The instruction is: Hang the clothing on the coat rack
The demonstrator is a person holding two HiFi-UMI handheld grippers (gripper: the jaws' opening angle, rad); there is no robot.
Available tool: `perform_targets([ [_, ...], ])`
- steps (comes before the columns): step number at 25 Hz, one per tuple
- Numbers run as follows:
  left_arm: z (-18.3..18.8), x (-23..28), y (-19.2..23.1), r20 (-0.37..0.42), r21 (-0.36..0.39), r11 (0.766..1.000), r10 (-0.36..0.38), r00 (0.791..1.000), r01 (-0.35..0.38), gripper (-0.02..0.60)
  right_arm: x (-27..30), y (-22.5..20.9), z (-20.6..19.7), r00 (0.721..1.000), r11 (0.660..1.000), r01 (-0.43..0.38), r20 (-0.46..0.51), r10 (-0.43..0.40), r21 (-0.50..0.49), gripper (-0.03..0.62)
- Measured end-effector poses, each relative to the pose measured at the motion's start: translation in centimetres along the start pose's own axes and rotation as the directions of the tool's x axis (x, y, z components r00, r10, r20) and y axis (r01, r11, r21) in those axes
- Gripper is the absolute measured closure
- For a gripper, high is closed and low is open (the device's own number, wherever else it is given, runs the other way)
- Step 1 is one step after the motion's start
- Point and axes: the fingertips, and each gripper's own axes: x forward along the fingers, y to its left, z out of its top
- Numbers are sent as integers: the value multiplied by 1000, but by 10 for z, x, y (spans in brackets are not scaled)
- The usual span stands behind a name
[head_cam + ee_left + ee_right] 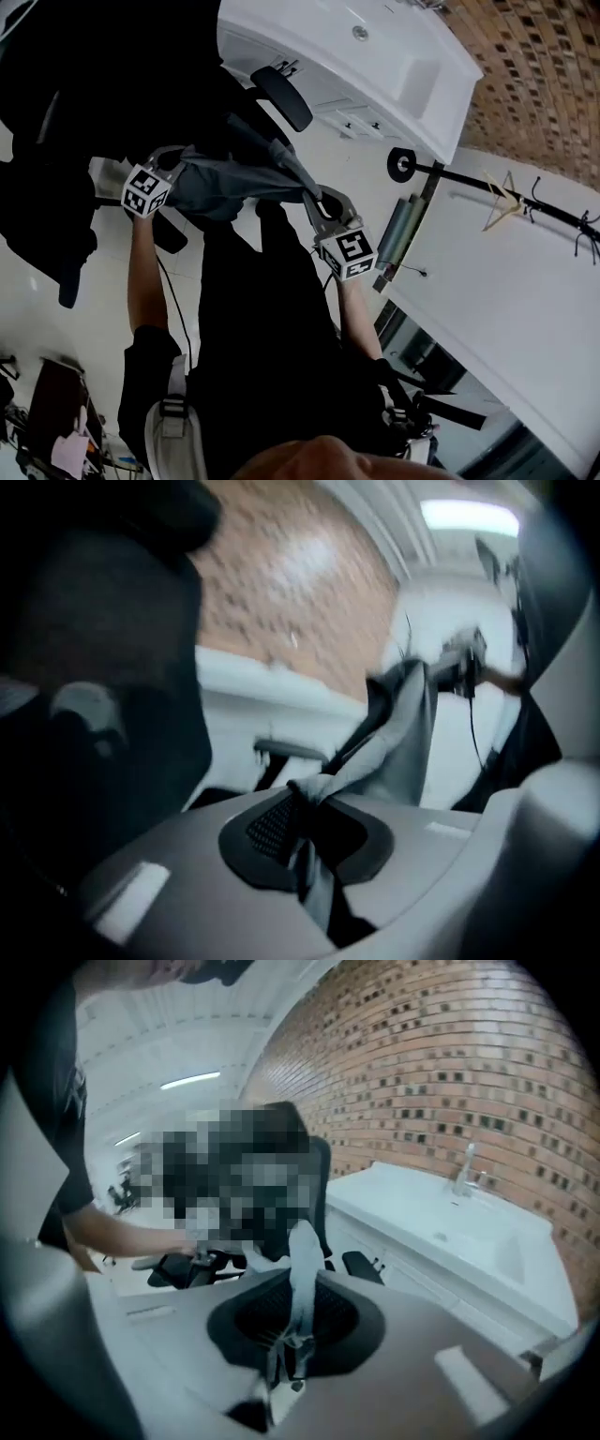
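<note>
A grey garment point(225, 183) hangs stretched between my two grippers in front of the person's body. My left gripper point(176, 161) is shut on one end of it; in the left gripper view the grey cloth point(323, 785) is pinched between the pads of the left gripper point(305, 808) and runs off toward the right gripper point(462, 664). My right gripper point(325, 204) is shut on the other end; a strip of the cloth point(302, 1260) rises from the right gripper point(289, 1342). The black coat rack point(525, 199) with a wooden hanger point(502, 202) stands off to the right, apart from both grippers.
A black office chair point(281, 97) stands just beyond the garment, with dark clothing over it at the left. Behind it is a white sink counter point(394, 56) against a brick wall point(544, 75). A dark cluttered stand point(56, 422) is at the lower left.
</note>
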Motion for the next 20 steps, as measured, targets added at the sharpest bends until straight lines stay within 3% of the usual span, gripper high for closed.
perform_targets([
  [1, 48, -37, -12, 210, -91, 994, 80, 975, -62, 565, -21, -11, 6, 999, 997, 37, 37, -39, 64, 570],
  [2, 95, -72, -30, 395, -158, 985, 124, 910, -66, 566, -42, -22, 12, 994, 989, 67, 82, -78, 131, 571],
  [4, 177, -120, -76, 669, -195, 980, 108, 735, 34, 566, -84, -40, 23, 972, 961, 95, 185, -146, 260, 572],
  [6, 246, -137, -124, 822, -130, 978, 15, 570, 163, 566, -127, -55, 31, 937, 932, 94, 286, -201, 349, 574],
  [7, 278, -138, -147, 866, -75, 972, -46, 498, 221, 566, -150, -62, 35, 913, 921, 93, 337, -230, 377, 574],
  [9, 342, -129, -187, 902, 68, 945, -196, 385, 321, 566, -204, -76, 45, 835, 905, 107, 457, -307, 413, 574],
  [10, 371, -121, -207, 899, 144, 920, -276, 341, 365, 566, -234, -84, 49, 778, 898, 125, 520, -353, 422, 574],
  [12, 417, -101, -251, 872, 264, 858, -408, 272, 441, 566, -301, -99, 50, 651, 888, 174, 627, -429, 426, 574],
  [13, 435, -89, -274, 857, 305, 828, -454, 244, 470, 566, -333, -107, 44, 597, 881, 202, 659, -457, 428, 574],
  [14, 453, -75, -300, 845, 334, 802, -487, 219, 495, 566, -362, -116, 32, 562, 871, 227, 672, -482, 435, 574],
  [15, 469, -60, -328, 838, 350, 778, -509, 196, 521, 566, -386, -127, 17, 553, 863, 242, 668, -498, 443, 574],
  [16, 484, -42, -357, 837, 351, 753, -519, 174, 557, 567, -406, -138, -2, 569, 864, 239, 656, -495, 444, 574],
  [18, 511, -2, -411, 856, 314, 681, -505, 114, 661, 566, -439, -154, -41, 638, 899, 180, 648, -416, 400, 574],
  [20, 539, 45, -461, 878, 270, 573, -476, 46, 773, 568, -466, -161, -80, 719, 941, 108, 629, -297, 320, 572],
])
